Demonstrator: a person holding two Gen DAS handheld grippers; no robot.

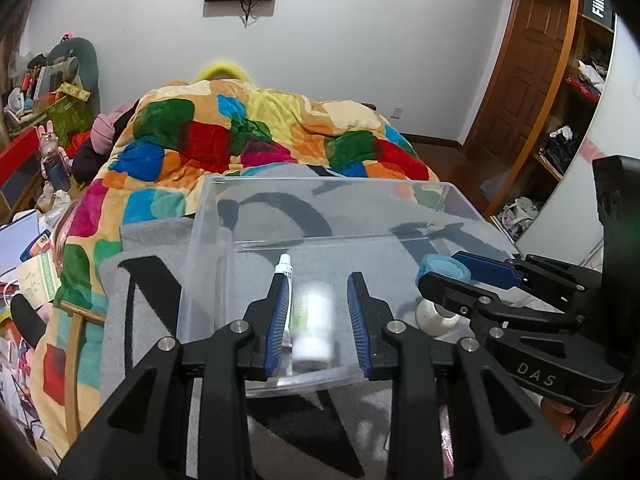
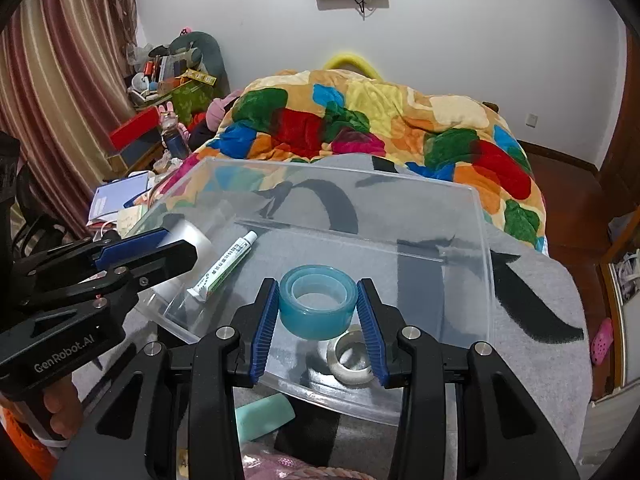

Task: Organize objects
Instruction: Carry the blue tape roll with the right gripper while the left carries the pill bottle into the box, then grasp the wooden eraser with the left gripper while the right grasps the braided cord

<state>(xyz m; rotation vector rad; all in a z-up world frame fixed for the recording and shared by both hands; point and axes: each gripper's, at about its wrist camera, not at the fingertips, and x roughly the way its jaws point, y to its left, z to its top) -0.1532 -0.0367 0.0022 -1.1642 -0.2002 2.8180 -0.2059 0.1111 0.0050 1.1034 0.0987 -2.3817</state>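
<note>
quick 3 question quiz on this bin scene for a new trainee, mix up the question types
1. True or false: the right hand-held gripper is closed on the blue tape roll.
2. Multiple choice: which item lies in the clear bin just below the blue tape roll? A) clear tape roll B) scissors C) a pen
3. Short answer: the white bottle sits between the fingers of the left hand-held gripper. Are its jaws open or shut?

Key: 1 true; 2 A; 3 open, with a gap showing on each side of the bottle.
</note>
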